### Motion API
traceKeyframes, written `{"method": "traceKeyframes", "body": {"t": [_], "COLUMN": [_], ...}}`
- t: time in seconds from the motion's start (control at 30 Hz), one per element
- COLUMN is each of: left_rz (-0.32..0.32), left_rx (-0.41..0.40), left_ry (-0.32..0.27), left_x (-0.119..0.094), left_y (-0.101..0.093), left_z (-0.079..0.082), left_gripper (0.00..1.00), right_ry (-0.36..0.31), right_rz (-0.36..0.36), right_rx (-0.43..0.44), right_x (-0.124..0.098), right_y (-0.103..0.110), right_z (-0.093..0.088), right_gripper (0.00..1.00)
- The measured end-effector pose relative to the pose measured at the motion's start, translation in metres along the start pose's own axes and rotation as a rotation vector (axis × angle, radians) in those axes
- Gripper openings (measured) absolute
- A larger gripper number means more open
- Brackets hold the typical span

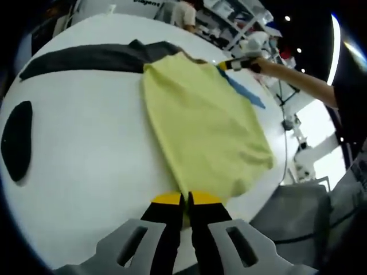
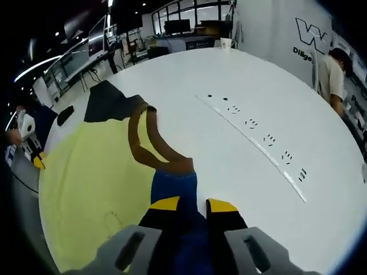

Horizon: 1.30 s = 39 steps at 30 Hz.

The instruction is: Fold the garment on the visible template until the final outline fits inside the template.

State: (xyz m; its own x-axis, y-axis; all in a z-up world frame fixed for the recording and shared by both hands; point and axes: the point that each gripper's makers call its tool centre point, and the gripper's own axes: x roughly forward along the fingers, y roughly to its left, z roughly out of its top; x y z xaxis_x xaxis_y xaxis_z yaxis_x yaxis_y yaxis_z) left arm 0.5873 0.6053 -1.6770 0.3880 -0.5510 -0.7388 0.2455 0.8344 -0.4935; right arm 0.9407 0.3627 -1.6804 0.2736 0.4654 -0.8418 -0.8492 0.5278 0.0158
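A yellow garment (image 1: 200, 123) lies spread on the round white table (image 1: 86, 172). My left gripper (image 1: 184, 201) is shut on its near edge, jaws pressed together. At the far corner the right gripper (image 1: 236, 64), held by a person's arm, grips the cloth beside a blue strip (image 1: 248, 91). In the right gripper view, my right gripper (image 2: 186, 207) is shut on a blue part (image 2: 175, 184) of the garment with a brown band (image 2: 150, 143) curling off it. The yellow cloth (image 2: 86, 172) spreads to the left, where the left gripper (image 2: 31, 150) holds its far edge.
A long dark grey band (image 1: 86, 57) lies across the table's far side, partly under the garment, and a black oval patch (image 1: 17, 140) lies at the left. A pale strip with small black marks (image 2: 258, 143) crosses the table. A person (image 2: 330, 74) stands beyond the table's edge.
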Motion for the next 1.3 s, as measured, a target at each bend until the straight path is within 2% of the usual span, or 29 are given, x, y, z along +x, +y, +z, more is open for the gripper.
{"method": "traceKeyframes", "body": {"t": [0.07,0.1,0.2,0.27,0.3,0.37,0.57,0.6,0.67,0.73,0.77,0.8,0.87,0.93,1.0,1.17,1.2,1.23,1.27,1.3], "left_rz": [-0.002,0.000,0.004,0.007,0.008,0.006,0.012,0.019,0.022,0.047,0.087,0.078,0.066,0.064,0.084,0.094,0.088,0.105,0.129,0.149], "left_rx": [0.009,0.009,0.012,0.011,0.012,0.005,0.010,0.020,0.024,0.018,-0.022,-0.043,-0.044,-0.019,0.025,0.025,0.013,0.011,0.048,0.060], "left_ry": [0.004,0.006,0.008,0.007,0.010,0.008,0.003,-0.004,-0.006,-0.009,-0.021,0.000,0.003,0.019,0.033,0.050,0.056,0.099,0.127,0.144], "left_x": [0.001,0.001,0.002,0.003,0.003,0.003,0.002,0.002,0.001,-0.002,-0.004,-0.005,-0.008,-0.010,-0.015,-0.019,-0.020,-0.023,-0.024,-0.025], "left_y": [0.000,0.000,0.001,0.000,0.000,0.001,0.001,0.001,0.001,0.005,0.008,0.005,0.001,0.001,0.003,0.007,0.007,0.012,0.019,0.024], "left_z": [0.000,-0.001,-0.002,-0.001,-0.002,-0.001,-0.001,-0.001,-0.001,0.000,0.003,0.001,0.004,0.002,0.002,0.002,0.000,-0.008,-0.014,-0.021], "left_gripper": [0.00,0.00,0.00,0.00,0.00,0.00,0.00,0.00,0.00,0.00,0.00,0.00,0.00,0.00,0.00,0.00,0.00,0.00,0.00,0.00], "right_ry": [0.028,0.022,0.017,-0.016,-0.027,-0.034,-0.013,-0.007,-0.021,-0.026,-0.024,-0.017,0.006,0.027,0.025,0.056,0.073,0.075,0.068,0.045], "right_rz": [-0.025,-0.023,-0.038,-0.072,-0.078,-0.085,-0.091,-0.100,-0.140,-0.154,-0.174,-0.187,-0.190,-0.217,-0.227,-0.251,-0.312,-0.292,-0.294,-0.285], "right_rx": [-0.031,-0.048,0.000,0.034,0.034,0.033,0.010,-0.033,-0.043,-0.057,-0.072,-0.092,-0.127,-0.163,-0.151,-0.137,-0.148,-0.143,-0.131,-0.078], "right_x": [0.001,0.002,0.006,0.005,0.002,0.010,0.003,0.001,-0.004,-0.010,-0.013,-0.014,-0.014,-0.014,-0.012,0.004,0.000,-0.001,-0.004,-0.005], "right_y": [0.000,-0.001,-0.006,-0.007,-0.002,-0.011,-0.005,-0.007,-0.015,-0.019,-0.025,-0.026,-0.033,-0.039,-0.042,-0.061,-0.074,-0.071,-0.069,-0.069], "right_z": [-0.003,-0.001,-0.001,0.000,0.000,-0.001,-0.001,0.004,0.007,0.014,0.017,0.014,0.018,0.020,0.023,0.010,0.007,0.006,0.006,0.006], "right_gripper": [0.08,0.08,0.07,0.03,0.00,0.00,0.00,0.00,0.00,0.00,0.00,0.00,0.00,0.00,0.00,0.00,0.00,0.00,0.00,0.00]}}
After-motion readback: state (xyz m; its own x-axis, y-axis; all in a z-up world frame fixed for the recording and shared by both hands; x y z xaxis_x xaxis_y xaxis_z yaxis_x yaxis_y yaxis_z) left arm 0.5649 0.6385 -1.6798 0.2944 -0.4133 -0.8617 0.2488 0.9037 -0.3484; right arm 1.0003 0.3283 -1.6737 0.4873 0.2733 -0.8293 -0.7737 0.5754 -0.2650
